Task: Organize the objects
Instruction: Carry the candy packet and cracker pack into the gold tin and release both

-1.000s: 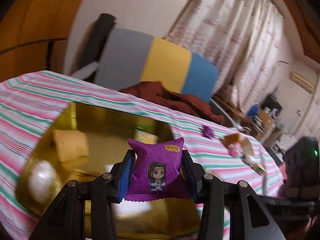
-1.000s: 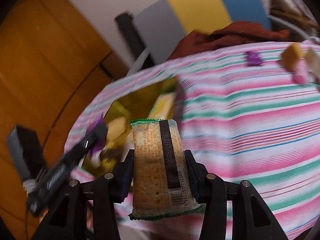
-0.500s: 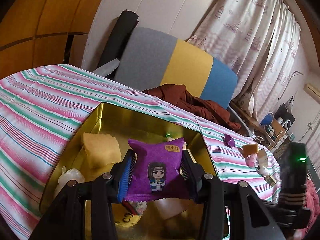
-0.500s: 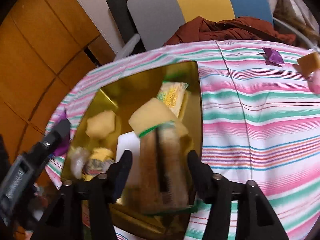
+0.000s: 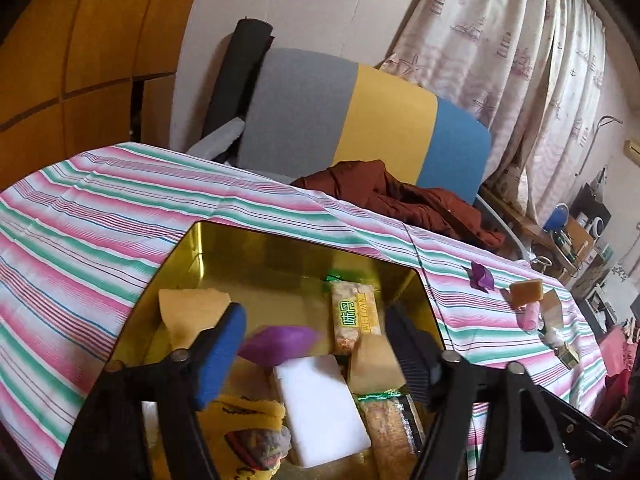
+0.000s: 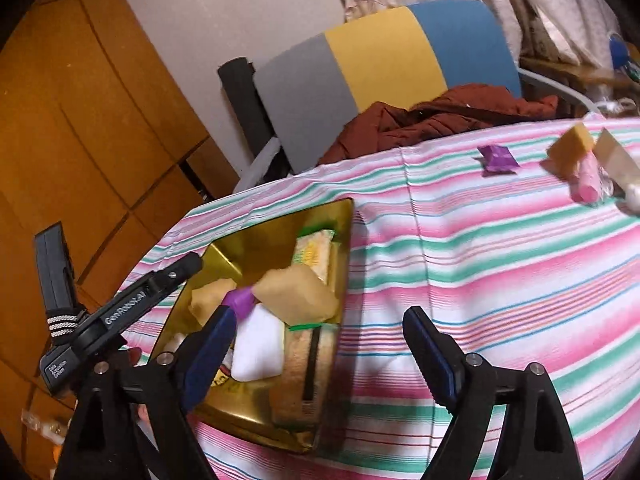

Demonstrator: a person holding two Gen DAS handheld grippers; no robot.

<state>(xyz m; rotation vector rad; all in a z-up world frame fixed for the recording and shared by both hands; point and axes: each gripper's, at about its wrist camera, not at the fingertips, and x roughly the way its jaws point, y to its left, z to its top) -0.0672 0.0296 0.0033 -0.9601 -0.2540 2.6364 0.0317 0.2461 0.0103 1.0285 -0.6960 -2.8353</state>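
One gold tin (image 5: 280, 256) — two purple packets (image 6: 498, 159), two crackers.

1. Tin (image 5: 280, 256): glossy gold metal, mirror-smooth.
2. Tablecloth (image 6: 500, 264): matt striped woven cloth.
3. Purple packet (image 5: 280, 342): shiny plastic film.
4. White block (image 5: 320, 404): matt, smooth.
5. Cabinet (image 6: 80, 120): smooth wood.

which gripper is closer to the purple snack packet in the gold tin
Left. The left gripper stands open right over the purple packet, which it has just released. The right gripper, also just opened, sits beside the gold tin.
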